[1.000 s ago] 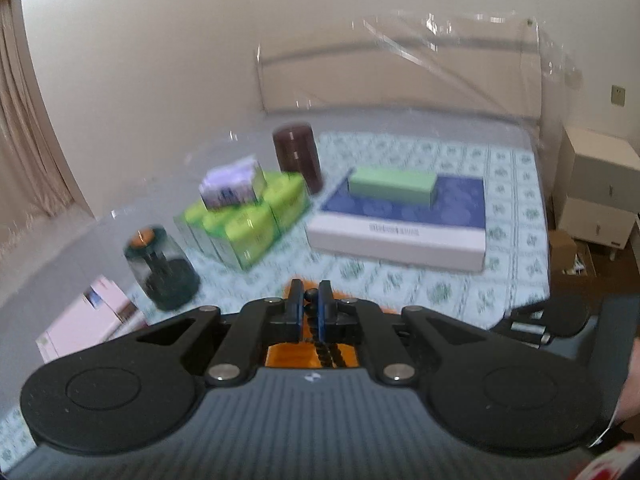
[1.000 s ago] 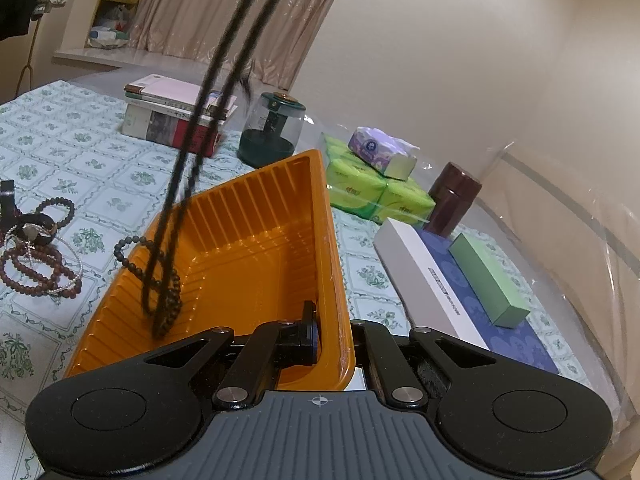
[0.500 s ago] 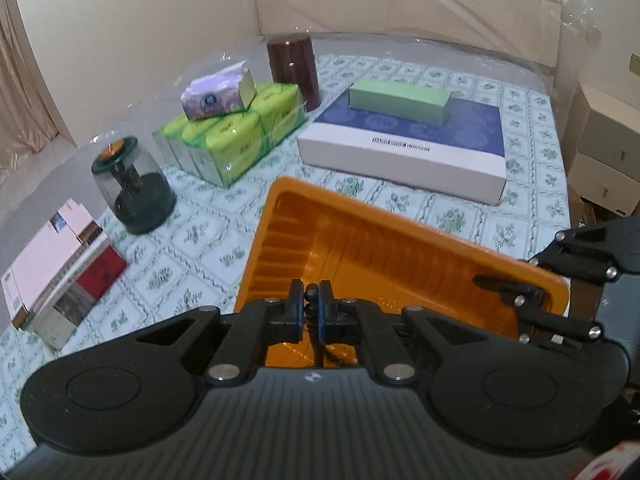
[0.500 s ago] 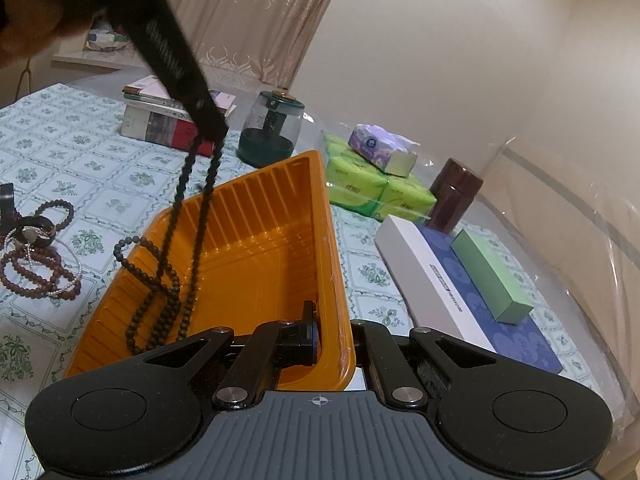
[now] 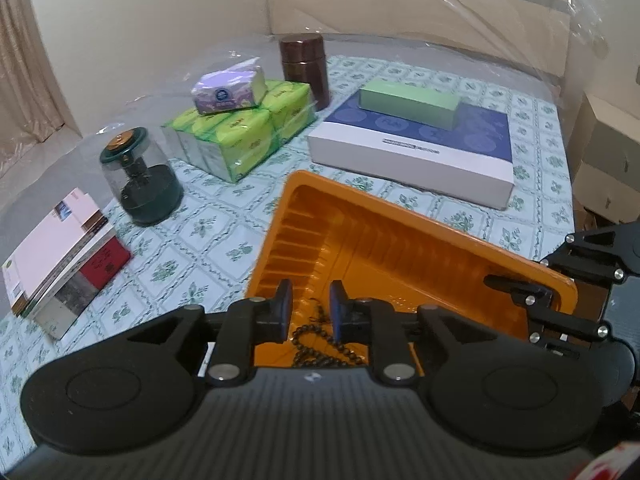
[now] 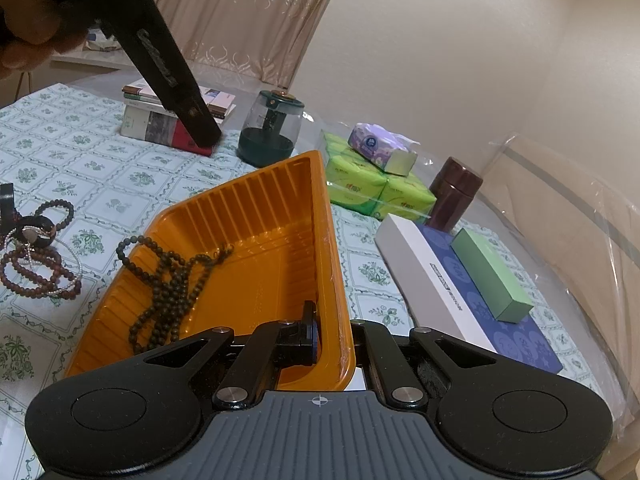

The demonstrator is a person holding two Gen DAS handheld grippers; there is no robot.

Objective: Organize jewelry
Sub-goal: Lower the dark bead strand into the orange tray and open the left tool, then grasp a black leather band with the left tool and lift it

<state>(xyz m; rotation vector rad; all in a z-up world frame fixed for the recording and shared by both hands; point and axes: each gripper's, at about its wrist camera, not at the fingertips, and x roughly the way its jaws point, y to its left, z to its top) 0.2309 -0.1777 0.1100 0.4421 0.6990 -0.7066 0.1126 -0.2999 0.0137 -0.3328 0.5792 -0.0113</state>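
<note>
**Dark beads lie in the orange tray as the left jaws part**

The left gripper (image 5: 310, 308) hangs above the near end of the orange tray (image 5: 400, 248), tilted steeply downward, and its jaws are opening with a clear gap between the 2 pads. Nothing is pinched between them; the dark bead strand (image 6: 172, 280) lies below on the tray floor, loose from the pads. In the right wrist view that strand sprawls across the left part of the tray, with 1 loop draped over the tray's left rim onto the tablecloth (image 6: 100, 176).

The right gripper (image 6: 332, 336) points down at a shallower slant, and its jaws are clamped on the tray's near right wall, 1 finger inside the tray and 1 outside. In the right wrist view the left gripper's black finger slants down from the upper left, and the person's hand (image 6: 24, 36) holding it shows at the frame's corner.

Left of the tray, on the cloth, a heap of reddish-brown bead bracelets (image 6: 36, 256) lies tangled with a thin silvery chain, well apart from the tray's floor. Beyond the tray stand a dark green domed jar (image 5: 138, 180), a stack of books (image 5: 60, 264), green tissue packs (image 5: 244, 132), a brown canister (image 5: 304, 68) and a white and blue box (image 5: 416, 148) with a green box (image 5: 408, 102) on top.
</note>
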